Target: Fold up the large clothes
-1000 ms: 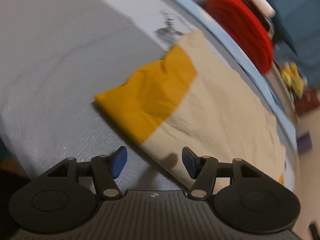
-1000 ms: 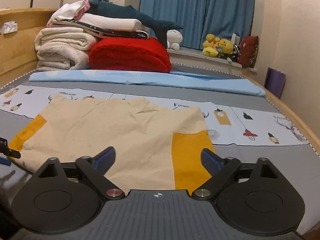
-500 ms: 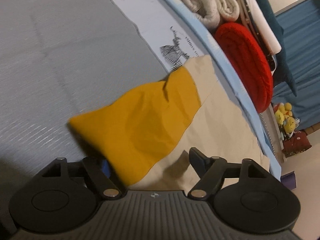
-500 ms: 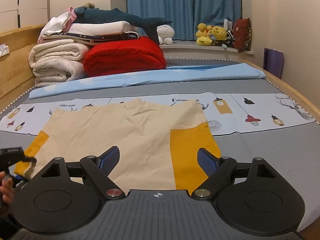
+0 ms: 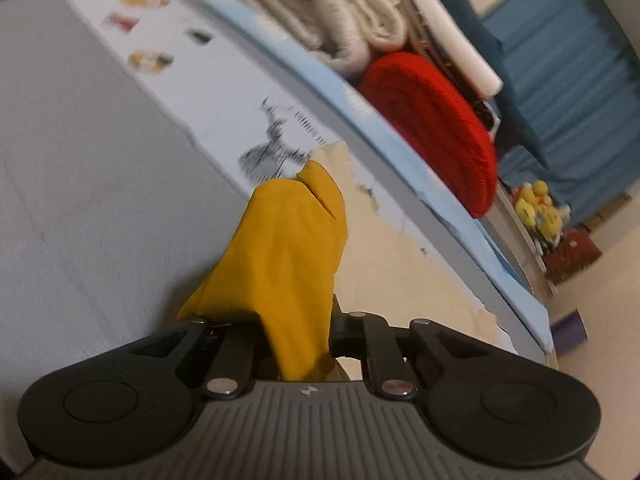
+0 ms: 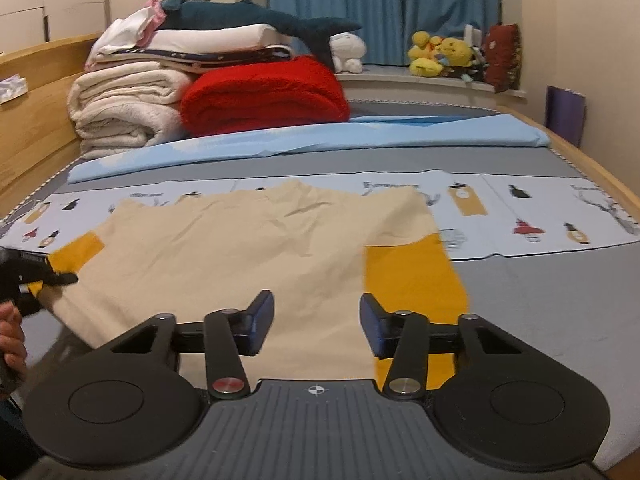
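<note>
A large cream T-shirt (image 6: 256, 256) with mustard-yellow sleeves lies spread flat on a grey bed (image 6: 560, 300), its body across the middle and its far edge over a pale printed strip of bedding (image 6: 520, 216). The left yellow sleeve (image 5: 284, 260) is bunched and lifted off the bed, gathered between the closing jaws of the left gripper (image 5: 292, 336), which pinch the cloth; in the right wrist view that gripper shows at the far left edge, beside a person's hand (image 6: 10, 336). The right yellow sleeve (image 6: 412, 276) lies flat on the bed. The right gripper (image 6: 316, 328) is at the near hem, its jaws closing with a gap between the blue pads (image 6: 260, 320); cream and yellow cloth shows between them, but whether the pads touch it cannot be told. Beyond the shirt a light blue sheet (image 6: 320, 140) crosses the bed. Behind that sit a folded red blanket (image 6: 264, 96) and stacked cream blankets (image 6: 124, 108), topped by a dark shark plush (image 6: 256, 20). Blue curtains (image 6: 384, 4) hang at the far wall, with yellow soft toys (image 6: 440, 52) on the sill.
</note>
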`<action>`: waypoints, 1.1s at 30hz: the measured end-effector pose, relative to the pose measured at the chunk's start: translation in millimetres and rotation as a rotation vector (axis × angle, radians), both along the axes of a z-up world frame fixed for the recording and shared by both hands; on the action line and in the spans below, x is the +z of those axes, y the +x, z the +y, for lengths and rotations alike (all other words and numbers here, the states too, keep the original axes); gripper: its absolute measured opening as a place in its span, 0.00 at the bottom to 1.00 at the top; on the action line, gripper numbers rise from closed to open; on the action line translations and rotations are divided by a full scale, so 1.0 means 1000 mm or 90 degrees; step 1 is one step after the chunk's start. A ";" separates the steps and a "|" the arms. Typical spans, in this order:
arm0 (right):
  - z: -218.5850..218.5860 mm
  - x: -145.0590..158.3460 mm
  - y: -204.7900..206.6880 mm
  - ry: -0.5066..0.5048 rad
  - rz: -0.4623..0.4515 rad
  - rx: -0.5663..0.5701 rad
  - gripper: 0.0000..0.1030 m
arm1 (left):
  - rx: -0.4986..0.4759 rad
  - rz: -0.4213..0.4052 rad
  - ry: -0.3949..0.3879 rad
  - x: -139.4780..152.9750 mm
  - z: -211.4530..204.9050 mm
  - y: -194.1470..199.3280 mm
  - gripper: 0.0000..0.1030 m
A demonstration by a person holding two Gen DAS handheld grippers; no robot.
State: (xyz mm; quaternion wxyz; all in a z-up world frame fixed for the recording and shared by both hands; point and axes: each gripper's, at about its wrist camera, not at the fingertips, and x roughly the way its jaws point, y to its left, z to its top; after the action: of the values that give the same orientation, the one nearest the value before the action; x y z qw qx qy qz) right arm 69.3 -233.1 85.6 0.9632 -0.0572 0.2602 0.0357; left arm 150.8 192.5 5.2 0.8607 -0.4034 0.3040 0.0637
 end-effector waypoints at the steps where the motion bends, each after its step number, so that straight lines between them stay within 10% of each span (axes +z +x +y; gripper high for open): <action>1: 0.011 -0.002 0.002 -0.004 0.002 0.011 0.46 | -0.009 -0.005 0.009 0.009 0.006 -0.003 0.13; 12: 0.135 -0.037 0.014 0.028 0.075 0.223 0.37 | -0.148 -0.004 0.173 0.047 0.063 -0.068 0.14; 15: 0.165 -0.069 0.033 0.003 0.178 0.249 0.37 | -0.140 0.014 0.133 0.036 0.065 -0.070 0.13; 19: 0.191 -0.122 0.058 -0.064 0.288 0.200 0.37 | -0.179 0.007 0.232 0.041 0.036 -0.065 0.14; 25: 0.196 -0.114 0.057 -0.046 0.264 0.188 0.37 | -0.172 0.010 0.243 0.043 0.024 -0.056 0.14; 33: 0.128 -0.046 0.032 -0.012 0.095 0.133 0.38 | -0.176 0.012 0.279 0.057 -0.001 -0.046 0.14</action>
State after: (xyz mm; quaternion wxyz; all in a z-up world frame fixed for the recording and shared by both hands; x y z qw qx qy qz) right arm 101.2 -104.8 40.1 0.9315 -0.0902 0.3242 0.1379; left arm 104.9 191.0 62.3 0.9254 -0.1611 0.3428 0.0136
